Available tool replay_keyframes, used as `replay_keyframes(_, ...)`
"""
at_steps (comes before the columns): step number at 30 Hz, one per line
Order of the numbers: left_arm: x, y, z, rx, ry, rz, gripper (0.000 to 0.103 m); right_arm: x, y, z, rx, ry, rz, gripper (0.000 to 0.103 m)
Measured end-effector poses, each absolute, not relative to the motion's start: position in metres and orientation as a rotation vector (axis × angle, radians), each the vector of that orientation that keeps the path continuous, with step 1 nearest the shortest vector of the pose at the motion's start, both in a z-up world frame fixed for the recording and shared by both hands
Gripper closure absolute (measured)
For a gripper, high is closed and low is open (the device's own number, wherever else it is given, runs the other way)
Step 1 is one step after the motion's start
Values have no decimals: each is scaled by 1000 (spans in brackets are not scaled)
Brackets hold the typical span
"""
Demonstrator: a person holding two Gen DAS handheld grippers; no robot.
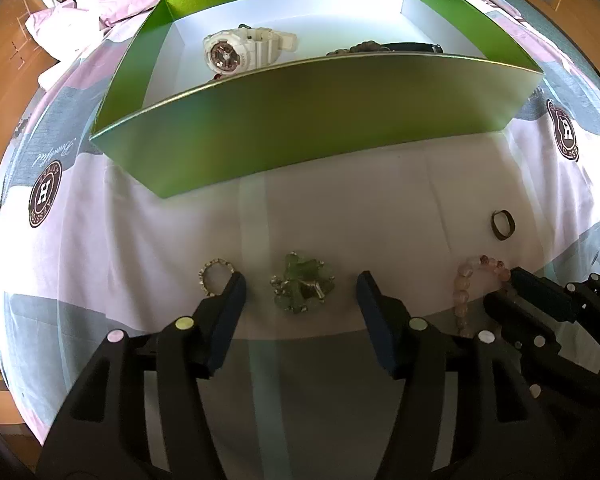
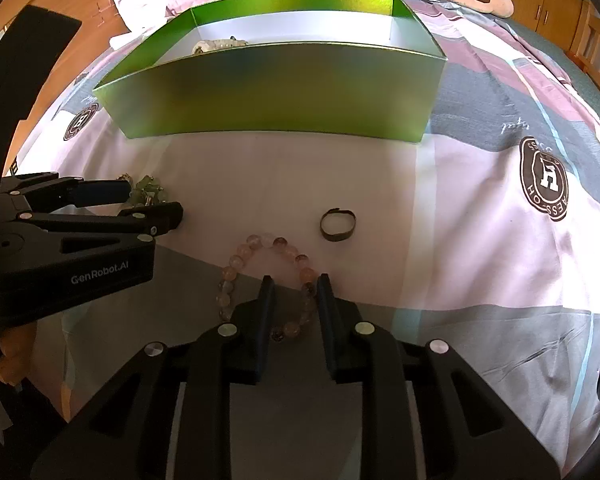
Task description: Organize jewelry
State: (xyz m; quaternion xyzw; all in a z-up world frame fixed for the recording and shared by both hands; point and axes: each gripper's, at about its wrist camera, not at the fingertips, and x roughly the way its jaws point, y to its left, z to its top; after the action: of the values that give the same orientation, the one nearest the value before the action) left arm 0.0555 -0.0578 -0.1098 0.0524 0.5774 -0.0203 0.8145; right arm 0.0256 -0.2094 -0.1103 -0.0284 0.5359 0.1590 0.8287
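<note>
1. On the bed, patterned sheet (image 2: 480,200): green box (image 1: 308,120) at far side, open-topped, holding white watch (image 1: 236,50) and dark strap pieces.
2. Near the box, on the sheet: green stone brooch (image 1: 302,284), small beaded ring (image 1: 216,276), dark band ring (image 2: 338,229), pink bead bracelet (image 2: 268,276).
3. Left tongs (image 1: 302,292): apart, straddling the brooch, not touching it.
4. Right tongs (image 2: 294,284): narrowed around the bracelet's near-right beads; contact not certain.
5. Handling, judged: bracelet light, limp on its cord, beads smooth and slippery; grip across one strand. Brooch rigid, irregular, possibly fragile; grip at its widest sides.
6. Left view only: box contents, beaded ring. Right view only: full bracelet loop, striped cushion beyond.
</note>
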Motion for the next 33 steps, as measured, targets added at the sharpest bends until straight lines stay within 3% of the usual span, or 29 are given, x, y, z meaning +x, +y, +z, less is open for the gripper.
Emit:
replay_keyframes(2, 56, -58, -111, 119, 1230, -38, 44, 26, -209, -111, -58, 1143, 346, 75)
replay_keyframes(4, 55, -57, -111, 123, 1227, -30, 39, 24, -205, -112, -69, 1142, 376, 58)
replay_keyframes(6, 55, -56, -113, 121, 1226, -16, 35, 19, -196, -113, -116, 1130, 396, 47)
replay_keyframes(8, 55, -53, -114, 107, 1228, -19, 35, 13, -188, -113, -183, 1095, 382, 47)
replay_keyframes(11, 55, -52, -114, 106, 1225, -27, 40, 15, -193, -112, -146, 1093, 364, 57)
replay_keyframes(16, 51, -55, -112, 115, 1216, -67, 59, 20, -208, -110, -89, 1101, 327, 91)
replay_keyframes(17, 50, -56, -112, 118, 1214, -77, 69, 20, -208, -110, -96, 1101, 325, 93)
replay_keyframes(19, 48, -61, -110, 123, 1212, -95, 75, 21, -209, -108, -99, 1099, 325, 94)
replay_keyframes(24, 43, -63, -102, 108, 1199, -99, 77, 22, -219, -90, -49, 1050, 318, 95)
replay_keyframes(33, 33, -45, -17, -30, 963, -113, 77, 10, -242, 11, 108, 732, 369, 95)
